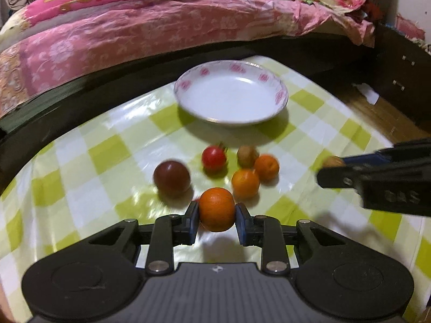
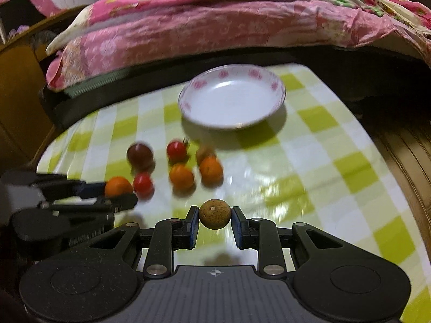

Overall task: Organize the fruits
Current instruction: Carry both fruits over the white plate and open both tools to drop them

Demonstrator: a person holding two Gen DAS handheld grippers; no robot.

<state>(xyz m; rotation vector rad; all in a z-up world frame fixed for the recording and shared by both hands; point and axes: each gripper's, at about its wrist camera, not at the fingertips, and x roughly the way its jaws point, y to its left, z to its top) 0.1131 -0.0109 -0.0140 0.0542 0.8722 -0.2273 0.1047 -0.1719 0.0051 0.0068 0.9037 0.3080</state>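
Both hands are loaded here: the left tongs [image 1: 216, 212] are clamped on a small orange fruit [image 1: 216, 208], pads pressing its two flanks at the widest part, and the fruit hangs clear of the bench [image 1: 80, 183]. Over on the other side, the right tongs [image 2: 215, 215] are pinched on a little brown round fruit [image 2: 215, 214], again gripped across its middle, stem dimple facing the camera.

The white plate [image 1: 280, 97] sits empty at twelve o'clock in both wrist views, near the far edge of the checked cloth. Between plate and tongs the loose pile waits: a dark plum-coloured fruit [image 1: 171, 177] at ten o'clock, a red tomato [image 1: 214, 157] at twelve, two more oranges [image 1: 245, 183] at one o'clock, and another brown one [image 1: 246, 156] touching the farther orange. A second red tomato [image 2: 142, 184] shows only in the right wrist view, just beside the left tongs.

My read on handling: these are light, round and smooth-skinned, so they will roll the moment they land, and the plate's raised rim should catch them. The orange looks firm enough for a squeeze; the tomatoes I would judge softer and thin-skinned, so a gentle pinch across the belly, never on the stem. The brown one looks dry and hard-shelled, grippy rather than slick
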